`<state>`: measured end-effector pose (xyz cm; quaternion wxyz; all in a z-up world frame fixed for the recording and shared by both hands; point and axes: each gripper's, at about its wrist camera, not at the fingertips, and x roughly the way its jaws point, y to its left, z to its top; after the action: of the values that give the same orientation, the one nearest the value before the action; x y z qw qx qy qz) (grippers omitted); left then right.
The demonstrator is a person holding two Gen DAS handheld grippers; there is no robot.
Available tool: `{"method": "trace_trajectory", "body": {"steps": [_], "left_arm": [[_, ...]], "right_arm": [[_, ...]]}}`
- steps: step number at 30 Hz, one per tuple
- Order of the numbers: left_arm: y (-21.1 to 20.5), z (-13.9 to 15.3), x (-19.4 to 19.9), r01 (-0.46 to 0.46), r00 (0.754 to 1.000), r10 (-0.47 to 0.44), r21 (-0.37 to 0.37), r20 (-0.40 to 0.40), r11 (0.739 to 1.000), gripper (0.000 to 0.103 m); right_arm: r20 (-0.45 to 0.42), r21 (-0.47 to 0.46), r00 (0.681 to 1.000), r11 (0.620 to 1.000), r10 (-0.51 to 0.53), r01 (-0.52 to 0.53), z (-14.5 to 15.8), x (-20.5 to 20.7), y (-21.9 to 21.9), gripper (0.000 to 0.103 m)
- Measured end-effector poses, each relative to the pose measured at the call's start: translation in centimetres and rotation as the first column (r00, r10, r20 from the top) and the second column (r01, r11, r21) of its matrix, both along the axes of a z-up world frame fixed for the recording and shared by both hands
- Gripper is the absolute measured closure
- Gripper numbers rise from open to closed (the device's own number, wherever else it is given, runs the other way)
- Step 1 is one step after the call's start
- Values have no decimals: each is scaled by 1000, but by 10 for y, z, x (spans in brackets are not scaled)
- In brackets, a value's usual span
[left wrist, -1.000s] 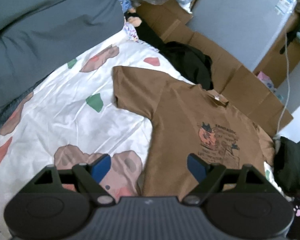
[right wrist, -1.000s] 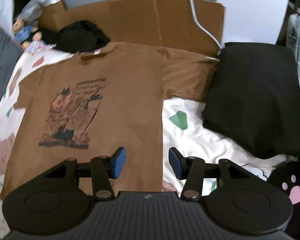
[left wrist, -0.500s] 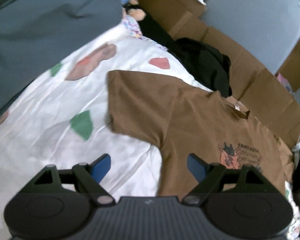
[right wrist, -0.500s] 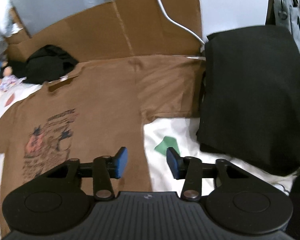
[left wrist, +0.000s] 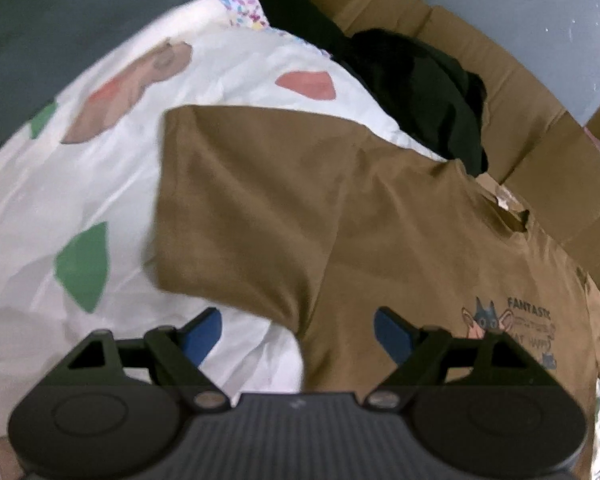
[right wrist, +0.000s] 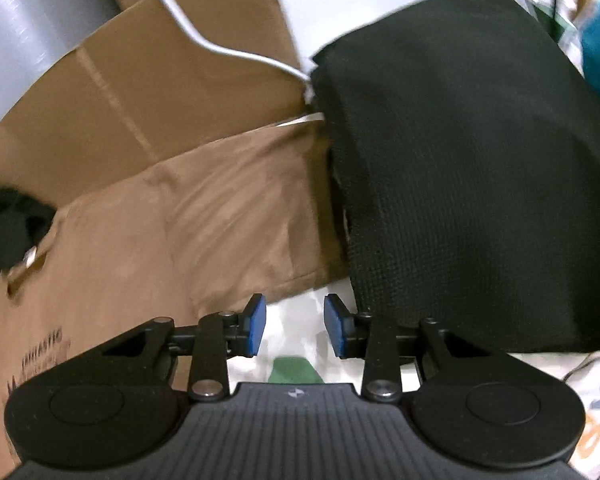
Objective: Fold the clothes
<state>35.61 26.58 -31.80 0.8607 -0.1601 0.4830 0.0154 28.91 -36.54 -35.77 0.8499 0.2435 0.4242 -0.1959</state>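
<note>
The brown T-shirt (left wrist: 340,200) is soft matt cotton-like cloth. The black folded garment (right wrist: 480,180) shows a coarse waffle knit. Plain matt cardboard (right wrist: 160,92) fills the upper left.

A brown T-shirt (left wrist: 380,216) lies spread on a white patterned bed sheet (left wrist: 80,184). Its chest print (left wrist: 512,332), seen in the left wrist view near the right edge of the picture, carries one readable word in dark capital letters: "FANTASTIC", set above a cartoon animal drawing. Smaller lines of lettering sit beneath that word, but they are too blurred to read. In the right wrist view the same print (right wrist: 40,344) shows at the lower left edge, turned sideways and too smeared to make out. No other text, label or number can be read anywhere.
</note>
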Motion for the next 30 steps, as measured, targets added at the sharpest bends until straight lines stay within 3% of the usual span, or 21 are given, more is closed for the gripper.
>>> {"method": "trace_trajectory", "body": {"steps": [6, 17, 19, 21, 23, 30], "left_arm": [[-12, -7, 8, 57, 998, -57, 10, 1, 998, 18], [-14, -26, 11, 73, 996, -71, 21, -52, 997, 18], [-13, -28, 12, 74, 996, -73, 26, -57, 997, 18], [-13, -30, 13, 76, 995, -74, 31, -62, 997, 18], [-14, -30, 14, 84, 995, -82, 34, -60, 996, 18], [-19, -26, 14, 113, 993, -112, 23, -34, 993, 17]], "right_arm": [[9, -57, 996, 994, -94, 94, -10, 11, 0, 66], [-45, -65, 973, 972, -227, 224, -37, 34, -9, 66], [-55, -78, 969, 968, -243, 238, -39, 36, -11, 70], [-70, -96, 962, 962, -264, 257, -41, 37, -12, 85], [-72, -103, 962, 961, -264, 256, -40, 36, -13, 93], [-89, -172, 957, 951, -276, 259, -28, 24, -4, 95]]}}
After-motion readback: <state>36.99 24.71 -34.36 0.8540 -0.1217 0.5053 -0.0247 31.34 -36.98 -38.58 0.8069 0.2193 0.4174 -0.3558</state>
